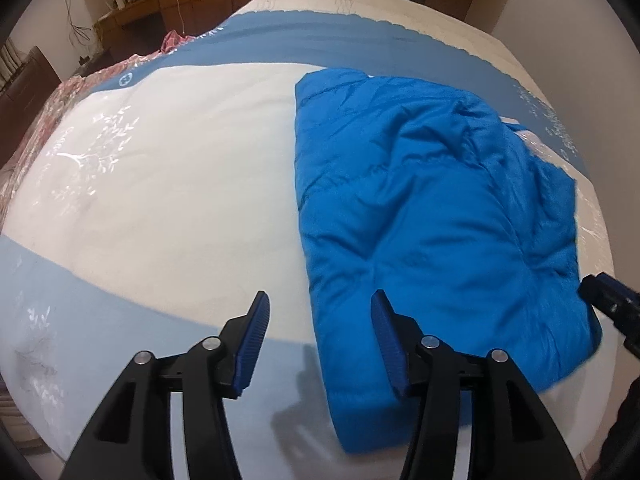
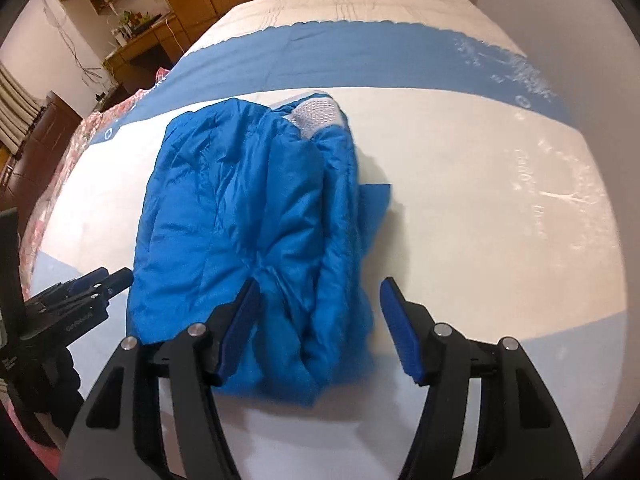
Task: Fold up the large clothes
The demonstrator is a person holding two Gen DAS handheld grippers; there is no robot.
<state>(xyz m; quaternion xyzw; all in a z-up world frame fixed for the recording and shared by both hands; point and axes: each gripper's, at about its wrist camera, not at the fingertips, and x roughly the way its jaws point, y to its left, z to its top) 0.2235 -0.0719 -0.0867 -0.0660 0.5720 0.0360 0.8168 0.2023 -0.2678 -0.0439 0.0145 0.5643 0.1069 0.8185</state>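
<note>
Centrally, a blue padded jacket [image 2: 248, 216], already folded into a narrow bundle, lies on the white and blue bed cover [image 1: 160, 168]. Left gripper [image 1: 318, 344] and right gripper [image 2: 318, 328] hover above its near hem, jaws apart, holding nothing. Pinching both near corners evenly would keep the next fold square. A wooden desk [image 2: 140, 46] occupies the upper left; nothing obstructs.

Blue padded jacket [image 1: 436, 216]: 1, folded, at 3 o'clock in left view. Grippers: 2, left gripper [image 1: 318, 332] and right gripper [image 2: 318, 322]. Bed [image 1: 168, 184]: 1. Wooden desk [image 1: 152, 4]: 1, 11 o'clock.
</note>
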